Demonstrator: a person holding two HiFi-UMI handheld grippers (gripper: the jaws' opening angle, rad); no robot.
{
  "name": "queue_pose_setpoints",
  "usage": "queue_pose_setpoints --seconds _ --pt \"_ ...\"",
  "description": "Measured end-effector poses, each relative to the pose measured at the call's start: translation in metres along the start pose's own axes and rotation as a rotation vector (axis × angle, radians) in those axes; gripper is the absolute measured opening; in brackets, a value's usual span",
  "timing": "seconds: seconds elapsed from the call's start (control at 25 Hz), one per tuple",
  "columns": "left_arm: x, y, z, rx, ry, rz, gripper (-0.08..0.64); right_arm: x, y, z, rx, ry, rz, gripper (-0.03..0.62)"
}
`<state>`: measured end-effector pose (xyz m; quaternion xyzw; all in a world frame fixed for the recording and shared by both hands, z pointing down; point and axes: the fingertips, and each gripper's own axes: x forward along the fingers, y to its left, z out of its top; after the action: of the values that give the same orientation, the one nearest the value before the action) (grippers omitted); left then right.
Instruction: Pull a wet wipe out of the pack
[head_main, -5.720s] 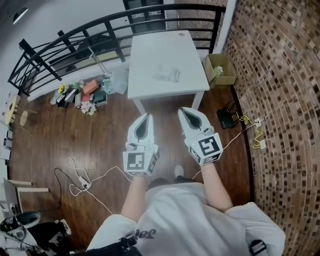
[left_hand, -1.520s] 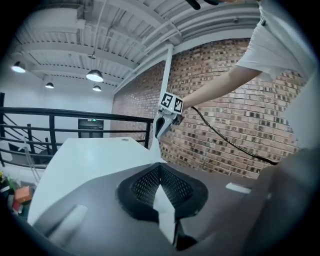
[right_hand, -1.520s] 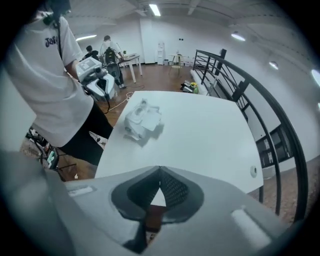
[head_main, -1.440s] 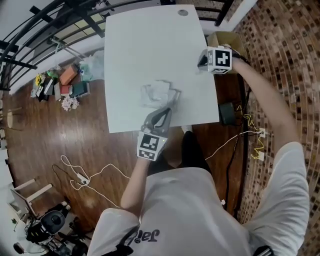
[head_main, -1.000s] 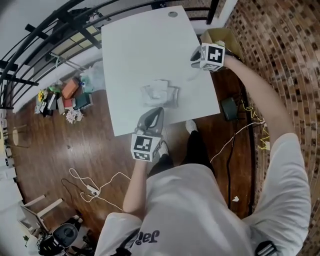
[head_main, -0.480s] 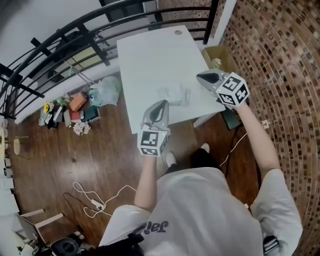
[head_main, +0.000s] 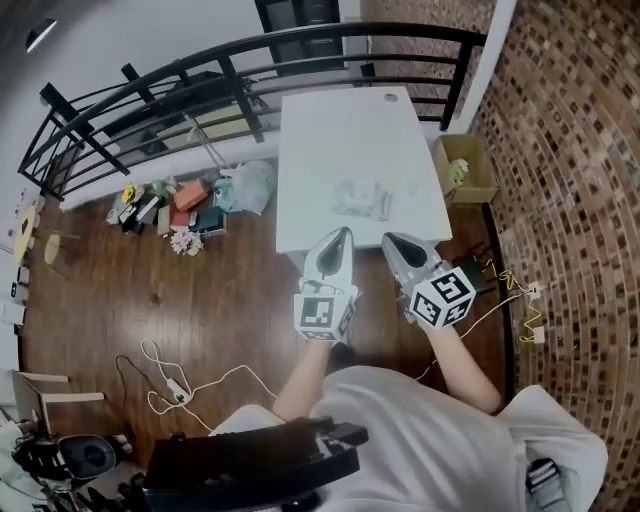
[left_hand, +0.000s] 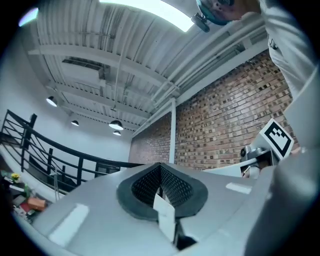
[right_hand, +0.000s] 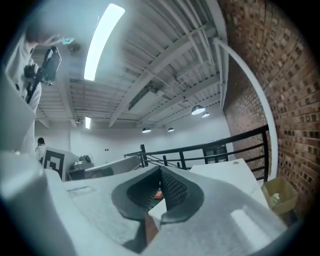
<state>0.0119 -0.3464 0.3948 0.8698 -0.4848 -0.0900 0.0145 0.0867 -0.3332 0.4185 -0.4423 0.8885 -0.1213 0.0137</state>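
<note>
The pale, crinkled plastic wet wipe pack (head_main: 358, 198) is lying flat on the white rectangular counter (head_main: 340, 125), toward its near edge, with nothing touching or pinning it. It is showing so small and washed-out from the head view that I cannot tell whether a loose sheet is lying against its right side.

Both tools are hanging well apart from the pack, off the counter and over the dark wooden floor (head_main: 150, 290), close in front of the person's body. The white left hand-held gripper (head_main: 341, 233) is pointing toward the counter with its jaws pressing together on nothing. The white right hand-held gripper (head_main: 388, 240) is sitting just beside it, its jaws likewise pressing together and carrying nothing. Only a sliver of the counter is showing past them in its own view.

Being empty, drawn in side by side and aiming roughly level, they are probably resting in a neutral pose, not working the pack. A brown cardboard box (head_main: 466, 168) is standing on the floor beside the counter's right edge, against the brick wall (head_main: 570, 150)
</note>
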Motion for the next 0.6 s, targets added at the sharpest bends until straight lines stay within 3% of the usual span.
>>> queue_pose_setpoints --seconds 0.16,0.36,0.48,0.6 --pt "-0.05 -0.023 0.01 0.054 0.019 0.083 0.017 -0.057 0.02 0.018 -0.082 -0.08 -0.027 -0.008" --pt "-0.085 -0.049 0.019 0.011 0.081 0.151 0.017 -0.095 0.041 0.001 -0.102 0.01 -0.026 -0.008" --pt "-0.086 -0.059 0.029 0.01 0.067 0.125 0.017 -0.097 0.068 0.024 -0.134 -0.033 0.02 -0.008" --pt "-0.089 -0.065 0.032 0.046 0.04 0.055 0.017 -0.096 0.086 0.048 -0.201 -0.099 0.009 -0.008"
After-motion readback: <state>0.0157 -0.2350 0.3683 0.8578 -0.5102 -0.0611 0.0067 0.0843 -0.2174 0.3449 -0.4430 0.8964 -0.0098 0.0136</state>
